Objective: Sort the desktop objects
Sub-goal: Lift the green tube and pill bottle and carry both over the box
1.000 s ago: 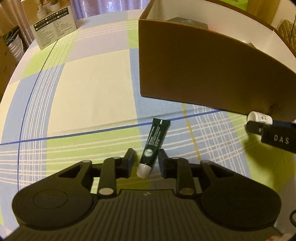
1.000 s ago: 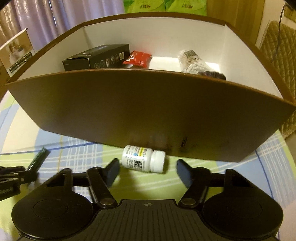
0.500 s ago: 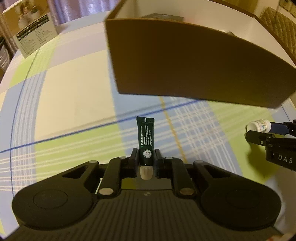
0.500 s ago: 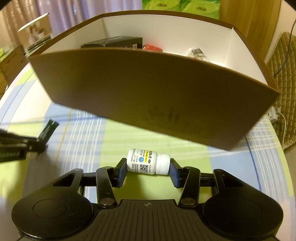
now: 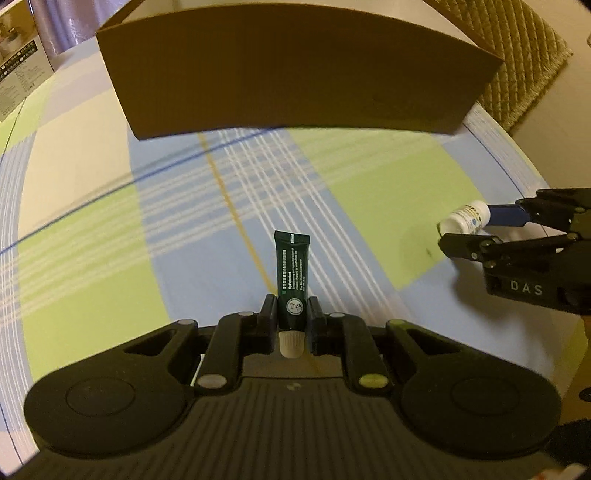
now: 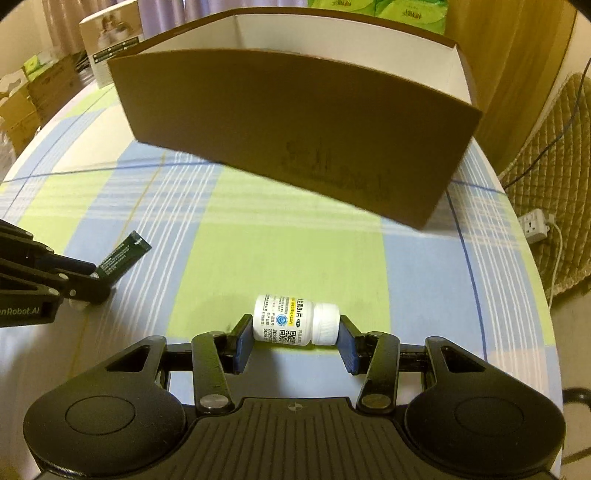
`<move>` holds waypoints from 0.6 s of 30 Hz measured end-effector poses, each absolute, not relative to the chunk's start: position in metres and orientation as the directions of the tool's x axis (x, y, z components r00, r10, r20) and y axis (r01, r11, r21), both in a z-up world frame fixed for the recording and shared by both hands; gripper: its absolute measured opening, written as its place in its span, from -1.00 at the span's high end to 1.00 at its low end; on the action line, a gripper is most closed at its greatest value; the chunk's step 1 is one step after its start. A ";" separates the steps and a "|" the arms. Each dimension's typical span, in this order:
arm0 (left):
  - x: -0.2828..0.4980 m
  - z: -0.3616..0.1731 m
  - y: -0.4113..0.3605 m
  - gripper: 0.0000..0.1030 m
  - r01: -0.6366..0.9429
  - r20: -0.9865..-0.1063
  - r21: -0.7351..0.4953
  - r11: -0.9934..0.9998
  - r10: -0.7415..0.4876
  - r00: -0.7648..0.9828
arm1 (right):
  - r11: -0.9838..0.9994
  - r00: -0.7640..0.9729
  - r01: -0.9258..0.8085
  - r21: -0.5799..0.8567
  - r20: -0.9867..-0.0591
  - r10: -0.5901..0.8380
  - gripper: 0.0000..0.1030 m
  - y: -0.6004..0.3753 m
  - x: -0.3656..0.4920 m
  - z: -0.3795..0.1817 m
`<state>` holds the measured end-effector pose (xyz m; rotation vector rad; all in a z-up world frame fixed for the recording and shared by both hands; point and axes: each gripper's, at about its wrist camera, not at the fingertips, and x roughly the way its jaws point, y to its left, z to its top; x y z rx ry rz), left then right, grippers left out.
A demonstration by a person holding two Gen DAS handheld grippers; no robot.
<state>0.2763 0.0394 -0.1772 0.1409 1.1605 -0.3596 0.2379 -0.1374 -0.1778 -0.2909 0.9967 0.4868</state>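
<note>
My left gripper (image 5: 291,317) is shut on a dark green tube (image 5: 291,275), which points forward with its pale cap toward the camera, lifted above the checked tablecloth. Held sideways between the blue pads of my right gripper (image 6: 295,334) is a white pill bottle (image 6: 295,320), and that gripper is shut on it. A brown cardboard box (image 6: 295,110) with white inner walls stands ahead of both grippers; its contents are hidden from here. The right wrist view also catches the left gripper (image 6: 88,286) with the tube (image 6: 123,254) at the left edge. The right gripper (image 5: 472,230) and bottle (image 5: 464,219) show in the left wrist view.
A printed carton (image 6: 110,44) stands at the back left of the round table. Green packages (image 6: 406,11) sit behind the box. A quilted chair (image 6: 554,155) and a power strip (image 6: 535,229) lie off the table's right edge (image 6: 532,258).
Both grippers closed on their objects, the left on the tube and the right on the bottle. Both have since drawn back from the box, which looks farther off and lower now.
</note>
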 end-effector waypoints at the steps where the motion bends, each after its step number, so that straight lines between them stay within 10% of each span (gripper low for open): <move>1: 0.274 -0.177 0.038 0.76 0.354 -0.916 -0.069 0.933 -0.200 0.349 | 0.857 0.451 -0.516 -0.015 -0.855 0.257 0.13 -0.139 0.235 -0.178; 18: 0.274 -0.182 0.023 0.74 0.363 -0.914 -0.023 0.932 -0.166 0.370 | 0.864 0.470 -0.503 -0.006 -0.841 0.268 0.15 -0.136 0.242 -0.175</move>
